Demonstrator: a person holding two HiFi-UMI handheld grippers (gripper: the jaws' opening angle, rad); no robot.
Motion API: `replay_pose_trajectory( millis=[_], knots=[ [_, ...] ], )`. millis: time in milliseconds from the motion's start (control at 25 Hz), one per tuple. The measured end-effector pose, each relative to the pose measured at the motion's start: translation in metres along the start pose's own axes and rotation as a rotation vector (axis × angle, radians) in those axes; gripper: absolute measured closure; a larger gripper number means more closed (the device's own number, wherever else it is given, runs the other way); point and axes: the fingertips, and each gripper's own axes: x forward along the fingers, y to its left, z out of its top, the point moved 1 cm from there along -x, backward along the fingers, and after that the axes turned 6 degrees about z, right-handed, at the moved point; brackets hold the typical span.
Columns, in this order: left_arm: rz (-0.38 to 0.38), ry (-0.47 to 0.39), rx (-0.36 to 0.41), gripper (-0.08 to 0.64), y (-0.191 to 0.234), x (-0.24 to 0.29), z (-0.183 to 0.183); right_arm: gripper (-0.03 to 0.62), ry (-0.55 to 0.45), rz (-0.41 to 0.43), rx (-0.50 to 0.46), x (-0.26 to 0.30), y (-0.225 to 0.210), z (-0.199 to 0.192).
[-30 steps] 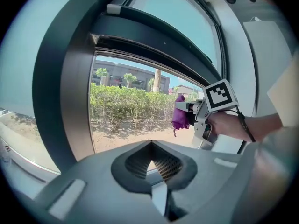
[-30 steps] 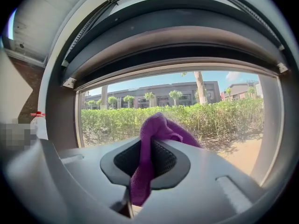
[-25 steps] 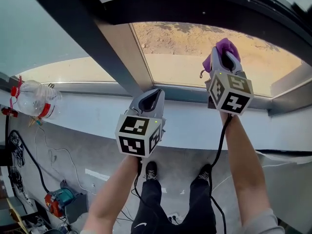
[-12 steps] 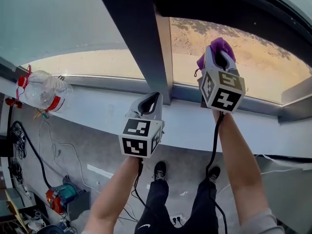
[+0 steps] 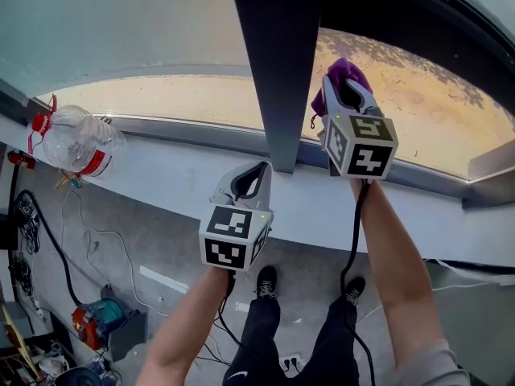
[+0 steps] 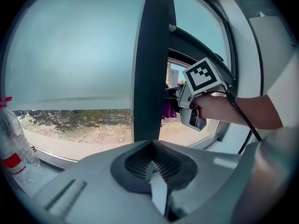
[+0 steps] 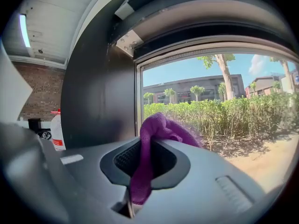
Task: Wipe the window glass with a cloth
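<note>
My right gripper (image 5: 344, 88) is shut on a purple cloth (image 5: 346, 67), held up at the right window pane (image 5: 418, 95) just right of the dark mullion (image 5: 282, 71). In the right gripper view the cloth (image 7: 156, 132) bulges out of the shut jaws (image 7: 140, 171) in front of the glass (image 7: 219, 97); contact with the glass cannot be told. My left gripper (image 5: 249, 179) hangs lower, below the mullion's foot by the sill, shut with nothing in it (image 6: 152, 169). The left gripper view shows the mullion (image 6: 149, 64) and the cloth (image 6: 167, 108) behind it.
A clear plastic bottle (image 5: 72, 143) with a red cap and label stands on the white sill (image 5: 177, 175) at the left. The left pane (image 5: 145, 30) is frosted. On the floor below lie cables and a teal tool (image 5: 100, 324).
The right gripper with the cloth has come left, closer to the mullion. The left gripper has dropped a little below the mullion's foot. The head view has swung left.
</note>
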Motion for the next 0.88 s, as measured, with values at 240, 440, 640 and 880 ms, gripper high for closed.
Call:
replay_pose_trajectory(
  millis=[240, 440, 640, 880],
  knots=[
    [-0.006, 0.006, -0.003, 0.560, 0.002, 0.000, -0.005, 0.531, 0.020, 0.129, -0.035, 0.005, 0.018, -0.002],
    [-0.041, 0.005, 0.005, 0.560, -0.022, 0.009, -0.001, 0.529, -0.048, 0.207, -0.040, -0.028, 0.025, -0.001],
    [-0.110, 0.005, 0.001, 0.560, -0.078, 0.036, 0.003, 0.528, -0.079, 0.192, -0.033, -0.086, -0.009, -0.014],
    [-0.229, 0.004, -0.003, 0.560, -0.172, 0.074, 0.016, 0.529, -0.068, 0.060, -0.022, -0.171, -0.095, -0.035]
  ],
)
